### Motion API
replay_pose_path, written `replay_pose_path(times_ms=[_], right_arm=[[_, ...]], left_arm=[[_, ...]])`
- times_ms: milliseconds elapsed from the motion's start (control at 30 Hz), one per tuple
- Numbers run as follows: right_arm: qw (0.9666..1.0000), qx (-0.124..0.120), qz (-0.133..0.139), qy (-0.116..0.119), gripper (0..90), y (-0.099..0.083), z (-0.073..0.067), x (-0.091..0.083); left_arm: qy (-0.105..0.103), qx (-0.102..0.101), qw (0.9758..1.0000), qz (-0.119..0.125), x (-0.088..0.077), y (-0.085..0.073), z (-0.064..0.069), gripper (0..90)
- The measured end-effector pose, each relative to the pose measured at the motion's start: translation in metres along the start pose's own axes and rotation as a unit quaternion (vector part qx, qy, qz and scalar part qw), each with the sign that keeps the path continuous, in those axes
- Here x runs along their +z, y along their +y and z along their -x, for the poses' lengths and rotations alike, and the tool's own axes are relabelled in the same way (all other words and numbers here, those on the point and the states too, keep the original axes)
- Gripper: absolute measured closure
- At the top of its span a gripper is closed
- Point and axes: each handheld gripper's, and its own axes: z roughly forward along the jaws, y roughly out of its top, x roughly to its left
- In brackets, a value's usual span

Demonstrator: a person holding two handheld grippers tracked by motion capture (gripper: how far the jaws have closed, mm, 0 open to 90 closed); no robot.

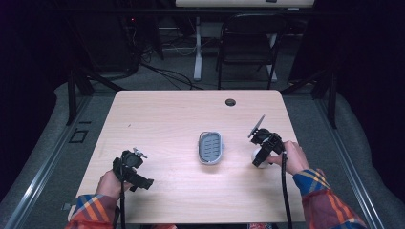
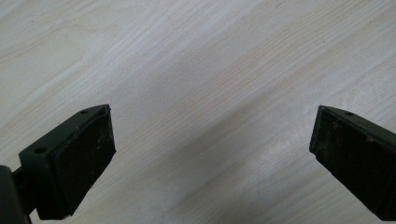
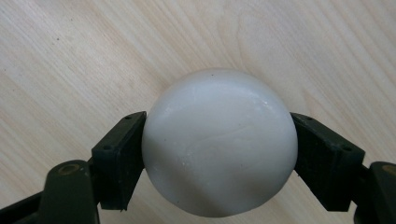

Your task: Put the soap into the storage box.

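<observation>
hands come in from the near edge of the table, both in plaid orange-and-blue sleeves. the right hand [image 1: 291, 157] sits near the right edge, wrist cocked inward, carrying the right gripper [image 1: 260, 155] tipped down toward the wood. its two black jaws are clamped on either side of a smooth white rounded bar of soap [image 3: 219, 142], pads pressed flat against its flanks, with the wood grain passing beneath it; from above the soap shows as a pale lump just right of the dish. the left hand [image 1: 111, 183] rests low at the near left corner, its left gripper [image 1: 143, 181] lying close over the table with jaws spread wide and nothing between them, just bare wood

in the middle of the table stands a small grey oval soap dish with a ribbed dark insert [image 1: 210, 147]; it holds nothing

the light wooden table [image 1: 167, 114] has a round cable hole [image 1: 230, 102] near its far edge. beyond it, on grey carpet, stand a black folding chair [image 1: 248, 45] and a white desk leg [image 1: 197, 47], with loose cables trailing into a dark room
</observation>
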Motion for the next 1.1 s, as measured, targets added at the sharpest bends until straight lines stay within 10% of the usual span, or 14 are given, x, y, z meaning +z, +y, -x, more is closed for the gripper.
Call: replay_pose_path(times_ms=[1100], right_arm=[[0.9996, -0.018, 0.020, 0.001, 23.3, 0.028, -0.006, -0.013]], left_arm=[[0.000, -0.001, 1.0000, 0.001, -0.001, -0.001, 0.000, 0.0]])
